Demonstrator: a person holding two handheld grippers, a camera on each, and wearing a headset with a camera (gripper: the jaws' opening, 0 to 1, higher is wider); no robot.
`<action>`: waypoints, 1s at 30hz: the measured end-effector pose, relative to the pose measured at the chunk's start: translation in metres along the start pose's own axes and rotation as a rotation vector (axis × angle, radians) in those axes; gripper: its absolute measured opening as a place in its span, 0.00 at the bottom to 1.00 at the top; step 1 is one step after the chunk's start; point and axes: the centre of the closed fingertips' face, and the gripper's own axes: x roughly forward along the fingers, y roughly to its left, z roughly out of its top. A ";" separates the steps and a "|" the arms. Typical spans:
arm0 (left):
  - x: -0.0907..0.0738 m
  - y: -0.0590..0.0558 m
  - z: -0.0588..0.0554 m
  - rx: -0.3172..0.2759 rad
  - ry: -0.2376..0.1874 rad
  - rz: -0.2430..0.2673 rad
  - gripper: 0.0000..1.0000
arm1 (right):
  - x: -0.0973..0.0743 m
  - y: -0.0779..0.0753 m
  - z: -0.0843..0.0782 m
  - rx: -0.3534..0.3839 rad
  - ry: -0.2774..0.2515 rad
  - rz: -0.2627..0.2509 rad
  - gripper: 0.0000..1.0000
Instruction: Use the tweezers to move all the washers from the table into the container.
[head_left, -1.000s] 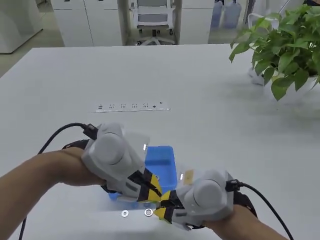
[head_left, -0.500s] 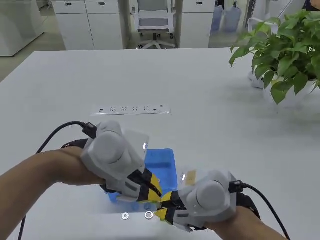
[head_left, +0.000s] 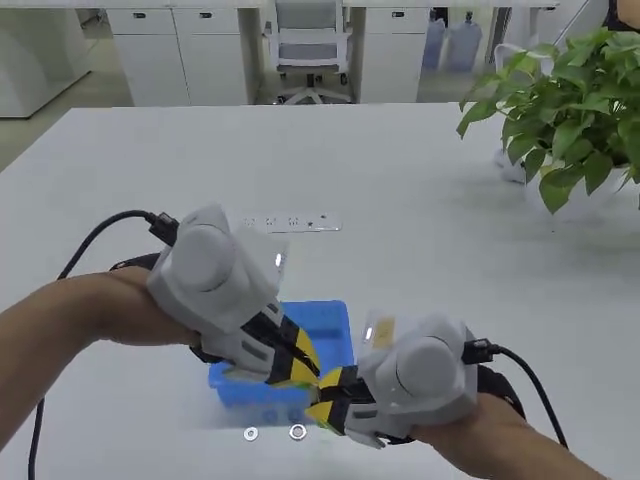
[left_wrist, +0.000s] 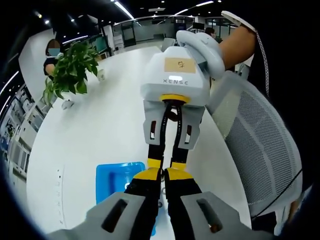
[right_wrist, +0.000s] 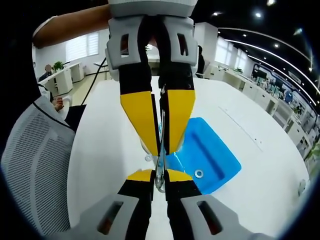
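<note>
Two small flat silver metal washers (head_left: 250, 433) (head_left: 297, 431) lie on the pale grey table (head_left: 420, 200) at the lower centre of the head view, just in front of the shallow blue plastic rectangular container (head_left: 322, 322). One further washer (right_wrist: 199, 174) rests inside that container, as the right gripper view has it. Task judged under way, not complete: at least one piece deposited, at least two yet to be lifted. Slim bright-steel tweezers (right_wrist: 160, 150) stand as a thin strip at the centre of the right gripper view, running from the jaws at the bottom of the frame up into the yellow pads of the gripper coming down from the top. Left gripper (head_left: 300, 362) is angled down from the frame's left toward the container's near edge; its jaws are drawn close on the upper part of the tweezers and appear to pinch it. Right gripper (head_left: 328, 405) rises from the lower right to meet it tip to tip; its jaws are pressed together on the lower end of the tweezers. Both hands wrap the grey gripper bodies, cables trailing outward. Tweezer tips do not touch any washer.
</note>
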 end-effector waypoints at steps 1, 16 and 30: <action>-0.001 0.001 0.001 0.002 0.001 0.002 0.07 | -0.001 -0.001 0.002 0.003 -0.001 -0.001 0.10; -0.020 0.021 0.013 0.037 0.006 0.035 0.07 | -0.007 -0.025 0.026 -0.029 -0.013 -0.029 0.10; -0.022 0.045 0.002 0.030 0.020 0.053 0.07 | 0.009 -0.048 0.030 -0.026 -0.033 -0.030 0.10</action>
